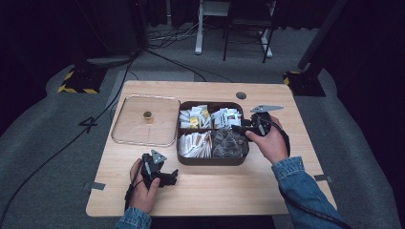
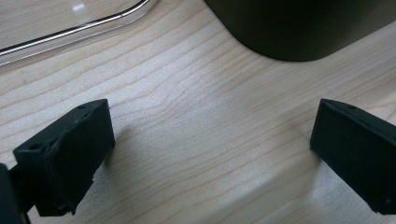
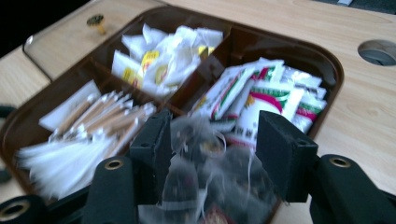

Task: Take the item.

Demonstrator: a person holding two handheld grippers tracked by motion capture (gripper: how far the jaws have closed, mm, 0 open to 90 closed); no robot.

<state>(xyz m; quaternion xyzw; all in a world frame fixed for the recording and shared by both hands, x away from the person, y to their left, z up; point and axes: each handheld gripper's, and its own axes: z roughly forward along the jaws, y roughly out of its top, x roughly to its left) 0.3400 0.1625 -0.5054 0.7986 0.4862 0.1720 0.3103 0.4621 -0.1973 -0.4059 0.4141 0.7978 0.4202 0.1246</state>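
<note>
A dark brown box [image 1: 210, 161] with four compartments stands on the wooden table. Its front right compartment holds dark mesh tea bags [image 1: 229, 143], which lie blurred under my right gripper [image 3: 212, 144]. That gripper [image 1: 237, 128] hovers at the box's right side, pointing left over it. Its jaws stand half apart; I see a mesh bag between them but no pad pressing on it. My left gripper [image 1: 171, 178] rests on the table in front of the box's left corner. In the left gripper view its jaws [image 2: 210, 154] are wide apart over bare wood.
The box's clear lid [image 1: 129, 124] with a brass knob [image 1: 148, 116] lies flat left of the box. Other compartments hold white-yellow sachets [image 3: 163, 56], red-green printed sachets [image 3: 266, 98] and paper sticks [image 3: 98, 116]. A round cable hole [image 1: 241, 95] sits behind the box.
</note>
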